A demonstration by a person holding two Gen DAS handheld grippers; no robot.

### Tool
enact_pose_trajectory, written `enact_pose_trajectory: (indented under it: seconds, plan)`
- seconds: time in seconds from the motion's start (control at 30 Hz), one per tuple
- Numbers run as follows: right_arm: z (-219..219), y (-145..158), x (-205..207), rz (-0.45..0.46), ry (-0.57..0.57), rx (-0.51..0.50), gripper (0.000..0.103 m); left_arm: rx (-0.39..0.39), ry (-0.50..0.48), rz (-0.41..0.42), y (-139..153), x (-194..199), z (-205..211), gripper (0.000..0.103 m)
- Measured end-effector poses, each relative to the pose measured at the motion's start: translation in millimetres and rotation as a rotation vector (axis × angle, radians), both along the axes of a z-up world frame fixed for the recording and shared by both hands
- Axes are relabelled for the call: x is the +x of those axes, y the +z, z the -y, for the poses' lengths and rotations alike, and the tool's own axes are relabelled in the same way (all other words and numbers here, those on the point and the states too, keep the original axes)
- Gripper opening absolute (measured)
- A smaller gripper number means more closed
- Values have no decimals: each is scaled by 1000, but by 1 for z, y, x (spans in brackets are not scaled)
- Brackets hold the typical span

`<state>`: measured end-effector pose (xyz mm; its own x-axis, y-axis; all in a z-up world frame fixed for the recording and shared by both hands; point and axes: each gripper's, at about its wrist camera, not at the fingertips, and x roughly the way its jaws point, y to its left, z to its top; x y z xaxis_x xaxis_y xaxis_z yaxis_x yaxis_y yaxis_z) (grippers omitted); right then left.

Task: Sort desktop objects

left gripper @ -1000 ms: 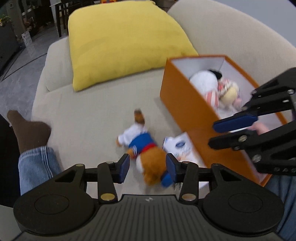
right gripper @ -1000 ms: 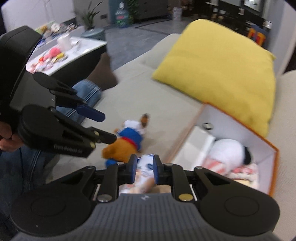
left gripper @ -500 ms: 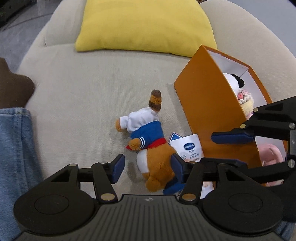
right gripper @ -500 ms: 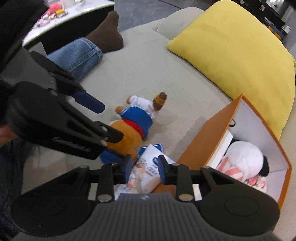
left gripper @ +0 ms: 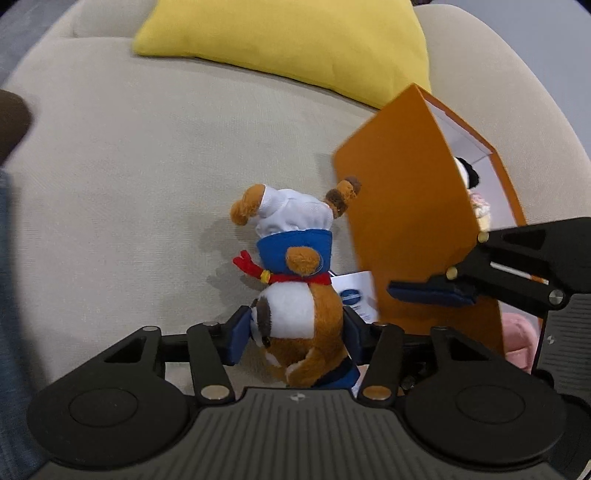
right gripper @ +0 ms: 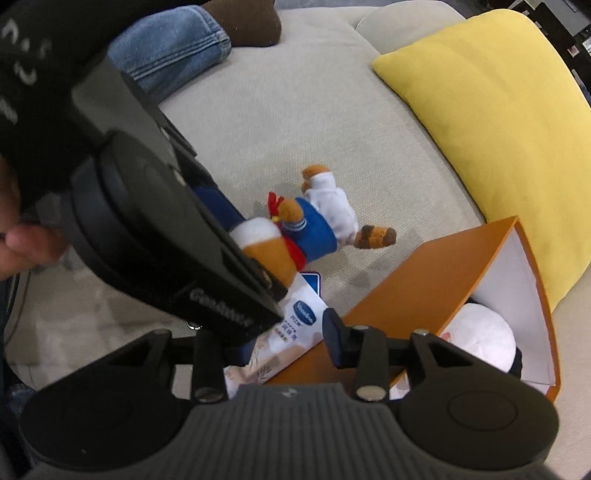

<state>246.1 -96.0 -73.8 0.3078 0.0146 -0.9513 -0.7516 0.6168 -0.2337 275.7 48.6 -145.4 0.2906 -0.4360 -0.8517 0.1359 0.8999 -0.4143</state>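
A brown plush toy (left gripper: 295,258) in a blue top, white trousers and red scarf lies on the beige sofa (left gripper: 129,184). My left gripper (left gripper: 297,332) is down over its head. The jaws are closing, and both blue pads touch the sides of the head. A white Vaseline packet (right gripper: 295,325) lies between the plush toy (right gripper: 314,225) and the orange box (right gripper: 424,280). My right gripper (right gripper: 284,347) hangs over the packet, its jaws opening, the packet between them untouched. Its left finger is hidden behind the left gripper's body (right gripper: 166,240).
The orange box (left gripper: 406,221), white inside, holds a white plush (right gripper: 480,339) and a pink item (left gripper: 517,332). A yellow cushion (left gripper: 295,40) leans at the sofa's back. A person's jeans leg (right gripper: 173,48) and brown sock (right gripper: 243,18) rest on the sofa's left.
Both grippers have come down and tipped toward the sofa. The left jaws now sit around the plush toy's head. The right jaws have widened over the packet.
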Motion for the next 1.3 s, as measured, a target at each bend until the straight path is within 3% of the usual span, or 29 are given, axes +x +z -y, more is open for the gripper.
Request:
enact_pose_trajectory:
  seconds: [0.13,0.3,0.37,0.43,0.67,0.77,0.8,1.0,1.13,1.23,1.3]
  plan:
    - [-13,-3,-2,-32,-38,-17,39,98,28,39,12,-19,-23,58]
    - [-28,-24,1,-60,-133,-88,40,118,99,44,10,-42,-58,59]
    - [-29,-33,1,-59,-175,-119,43,105,115,46,9,-48,-70,59]
    - [-28,-41,3,-64,-226,-136,52,70,131,43,5,-52,-79,59]
    - [-34,-60,2,-25,-293,-198,60,-2,149,67,-2,-55,-91,60]
    - [-31,-59,2,-33,-303,-196,55,-4,141,89,0,-58,-90,60]
    - [-29,-58,3,-29,-318,-202,44,-1,138,95,1,-58,-89,60]
    - [-20,-39,0,-44,-354,-150,30,1,130,114,4,-59,-88,60]
    - [-14,-16,-6,-74,-375,-15,22,2,131,118,6,-58,-87,60]
    - [-16,5,-9,-66,-381,126,22,7,128,124,5,-60,-85,60]
    - [-12,10,-8,-66,-408,166,21,9,126,128,6,-60,-84,60]
